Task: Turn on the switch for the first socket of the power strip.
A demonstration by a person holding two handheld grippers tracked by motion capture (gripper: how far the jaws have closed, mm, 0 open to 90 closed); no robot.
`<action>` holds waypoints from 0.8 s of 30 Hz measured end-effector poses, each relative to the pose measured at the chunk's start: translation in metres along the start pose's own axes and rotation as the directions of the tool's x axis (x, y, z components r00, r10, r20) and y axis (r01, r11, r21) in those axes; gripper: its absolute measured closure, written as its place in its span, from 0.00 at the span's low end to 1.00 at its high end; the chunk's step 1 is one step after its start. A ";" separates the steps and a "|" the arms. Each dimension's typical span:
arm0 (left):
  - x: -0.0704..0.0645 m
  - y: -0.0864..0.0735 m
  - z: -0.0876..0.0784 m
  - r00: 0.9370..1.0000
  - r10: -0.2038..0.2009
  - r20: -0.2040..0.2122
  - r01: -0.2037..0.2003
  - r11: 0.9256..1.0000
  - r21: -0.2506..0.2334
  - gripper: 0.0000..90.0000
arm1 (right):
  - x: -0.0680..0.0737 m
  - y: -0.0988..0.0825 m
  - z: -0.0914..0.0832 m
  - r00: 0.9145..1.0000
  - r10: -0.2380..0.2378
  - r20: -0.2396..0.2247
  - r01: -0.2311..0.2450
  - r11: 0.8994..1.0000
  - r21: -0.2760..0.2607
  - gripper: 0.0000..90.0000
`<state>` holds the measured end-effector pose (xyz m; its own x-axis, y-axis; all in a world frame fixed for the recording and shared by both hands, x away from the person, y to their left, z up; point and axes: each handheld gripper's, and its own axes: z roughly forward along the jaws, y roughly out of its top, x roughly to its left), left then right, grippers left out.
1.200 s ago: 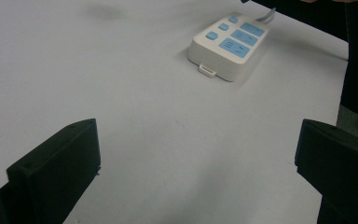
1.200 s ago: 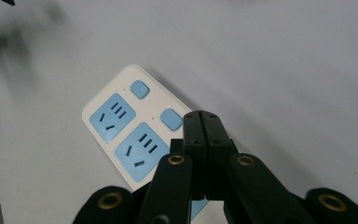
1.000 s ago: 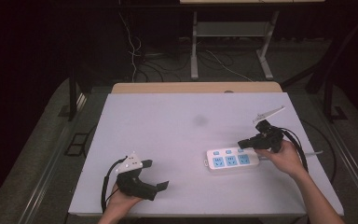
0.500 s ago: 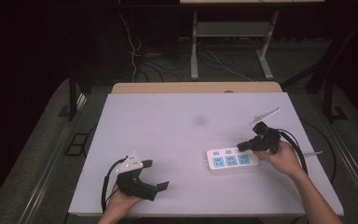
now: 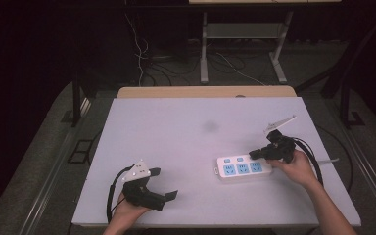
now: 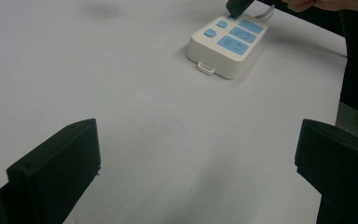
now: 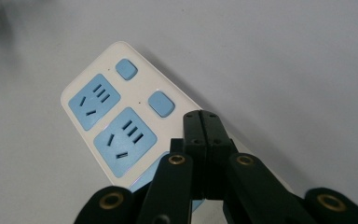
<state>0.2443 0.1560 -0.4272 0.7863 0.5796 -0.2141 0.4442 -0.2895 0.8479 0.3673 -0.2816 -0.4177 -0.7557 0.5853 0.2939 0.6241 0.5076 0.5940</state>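
A white power strip [image 5: 242, 167] with blue sockets and two blue buttons [image 7: 161, 103] lies flat at the table's right front. My right gripper [image 5: 253, 154] is shut with nothing between its jaws. Its closed tips [image 7: 201, 116] hang over the strip's back edge, just beside the nearer button; whether they touch it I cannot tell. My left gripper [image 5: 164, 183] rests at the left front of the table, jaws wide open and empty. In the left gripper view the strip [image 6: 228, 44] lies far ahead, with the right gripper's tip [image 6: 237, 5] at its far corner.
The white table [image 5: 176, 132] is bare around both hands. The right gripper's black cable [image 5: 316, 159] loops off toward the table's right edge. Behind the table are a dark floor, loose cables and a metal stand [image 5: 204, 49].
The right gripper has shifted only slightly over the strip's right end, staying shut. The left gripper and the strip have not moved.
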 end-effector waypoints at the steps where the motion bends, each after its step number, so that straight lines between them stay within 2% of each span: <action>1: 0.000 0.000 0.000 1.000 0.000 0.001 0.000 1.000 0.001 0.00 | 0.000 0.000 0.000 1.000 -0.001 0.001 0.001 1.000 -0.002 1.00; 6: -0.001 0.000 0.001 1.000 0.001 0.003 -0.001 1.000 0.002 0.00 | -0.001 -0.003 0.001 1.000 -0.005 -0.003 0.005 1.000 -0.020 1.00; 8: -0.001 0.000 0.000 1.000 0.001 0.003 -0.001 1.000 0.000 0.00 | -0.001 -0.007 0.003 0.999 0.007 -0.036 -0.008 0.999 -0.036 1.00; 13: 0.000 0.000 0.000 1.000 0.000 0.002 0.000 1.000 0.000 0.00 | 0.001 -0.008 0.004 1.000 -0.002 -0.028 0.001 0.999 -0.050 1.00; 19: -0.001 0.000 -0.001 1.000 0.004 0.003 -0.004 1.000 0.000 0.00 | -0.001 -0.008 0.004 0.999 0.012 -0.042 -0.014 0.999 -0.052 1.00; 21: -0.001 0.000 0.000 1.000 0.005 0.004 -0.005 1.000 0.000 0.00 | -0.005 -0.011 0.005 0.997 0.030 -0.067 -0.035 0.997 -0.072 1.00; 24: -0.001 0.000 0.000 1.000 0.007 0.005 -0.007 1.000 0.000 0.00 | -0.008 -0.013 0.005 0.997 0.037 -0.070 -0.044 0.995 -0.089 1.00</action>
<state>0.2430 0.1555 -0.4266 0.7918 0.5734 -0.2105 0.4385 -0.2936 0.8494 0.3658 -0.2899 -0.4315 -0.7439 0.5583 0.3674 0.6363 0.4233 0.6450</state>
